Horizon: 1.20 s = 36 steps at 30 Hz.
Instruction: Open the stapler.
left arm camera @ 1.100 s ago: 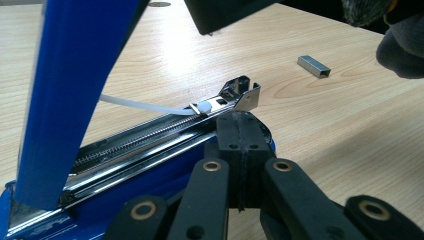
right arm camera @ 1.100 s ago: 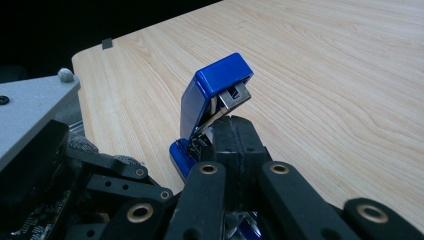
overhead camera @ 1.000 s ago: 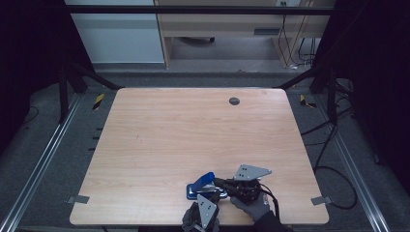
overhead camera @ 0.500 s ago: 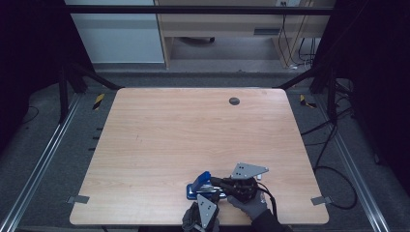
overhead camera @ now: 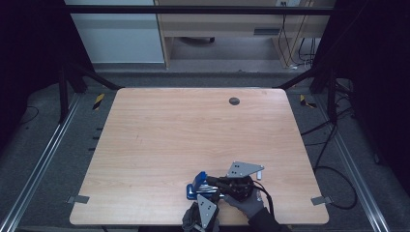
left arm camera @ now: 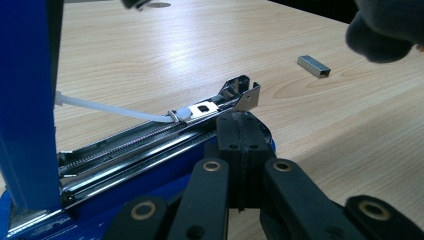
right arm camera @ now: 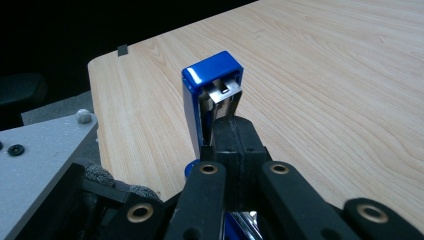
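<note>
Blue stapler near the front edge of the wooden table, opened wide, lid swung up and standing nearly upright over the base. Seen from the left gripper: black jaws pressed together with no gap, tips against the side of the stapler's silver staple channel, just behind its front end; whether anything is pinched between them cannot be told. Thin white strip running from the raised blue lid down to the pusher in the channel. Small block of staples loose on the table, beyond the stapler and apart from it. Seen from the right gripper: jaws likewise closed tight, tips touching the lower inner face of the raised lid, with the lid's rounded blue end above them; an actual grip cannot be confirmed. Gloved hand just right of the stapler. Faint pale print on the stapler's blue base, too small to read.
</note>
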Each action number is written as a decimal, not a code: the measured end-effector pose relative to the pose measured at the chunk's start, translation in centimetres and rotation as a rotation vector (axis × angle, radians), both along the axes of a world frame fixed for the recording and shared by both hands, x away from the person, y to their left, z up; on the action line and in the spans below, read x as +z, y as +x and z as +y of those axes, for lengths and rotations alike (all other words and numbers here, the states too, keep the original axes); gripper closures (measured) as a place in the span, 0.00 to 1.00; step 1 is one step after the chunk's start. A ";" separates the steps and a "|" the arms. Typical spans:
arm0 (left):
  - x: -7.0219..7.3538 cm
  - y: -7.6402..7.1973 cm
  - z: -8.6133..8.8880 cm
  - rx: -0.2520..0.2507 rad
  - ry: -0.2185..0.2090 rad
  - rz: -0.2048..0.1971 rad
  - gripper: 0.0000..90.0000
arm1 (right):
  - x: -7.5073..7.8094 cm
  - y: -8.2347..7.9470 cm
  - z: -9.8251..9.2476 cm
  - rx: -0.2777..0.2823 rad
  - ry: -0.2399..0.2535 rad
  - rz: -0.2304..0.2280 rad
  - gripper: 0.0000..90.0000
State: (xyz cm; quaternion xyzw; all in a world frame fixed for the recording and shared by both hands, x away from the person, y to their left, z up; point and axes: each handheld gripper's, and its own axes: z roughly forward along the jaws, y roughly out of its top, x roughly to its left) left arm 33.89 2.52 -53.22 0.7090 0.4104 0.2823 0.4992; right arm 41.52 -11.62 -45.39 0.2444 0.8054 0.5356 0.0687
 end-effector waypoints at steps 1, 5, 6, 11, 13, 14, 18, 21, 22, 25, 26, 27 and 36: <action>0.0 0.0 0.0 0.000 -0.001 0.000 1.00 | 0.0 0.0 0.0 0.001 0.002 0.000 1.00; 0.0 0.0 0.0 -0.001 -0.002 0.000 1.00 | 0.1 0.1 0.1 0.008 0.002 0.001 1.00; 0.0 0.0 0.0 -0.002 -0.001 0.000 1.00 | 0.1 0.1 0.2 0.010 0.003 0.001 1.00; 0.0 0.0 0.0 -0.002 0.000 -0.001 1.00 | 0.2 0.2 0.5 0.015 0.008 0.002 1.00; 0.0 0.0 0.0 -0.002 0.000 -0.002 1.00 | 0.2 0.3 0.6 0.017 0.010 0.004 1.00; 0.0 0.0 0.0 -0.002 0.000 -0.002 1.00 | 0.2 0.3 0.6 0.018 0.011 0.004 1.00; 0.0 0.0 0.0 0.000 0.001 -0.004 1.00 | 0.2 0.4 0.8 0.023 0.012 0.007 1.00; 0.0 0.0 0.0 0.000 0.001 -0.004 1.00 | 0.3 0.5 1.0 0.027 0.015 0.006 1.00; 0.0 0.0 0.0 0.000 0.002 -0.004 1.00 | 0.3 0.5 1.0 0.029 0.013 0.008 1.00; 0.0 0.0 0.0 0.000 0.001 -0.004 1.00 | 0.3 0.6 1.2 0.034 0.015 0.009 1.00; 0.0 0.0 0.0 0.000 0.000 -0.004 1.00 | 0.3 0.6 1.3 0.036 0.015 0.008 1.00; 0.0 0.0 0.0 0.000 0.001 -0.004 1.00 | 0.3 0.6 1.4 0.038 0.016 0.008 1.00; -0.1 0.0 0.0 0.001 -0.005 -0.005 1.00 | 0.4 0.8 1.9 0.047 0.021 0.009 1.00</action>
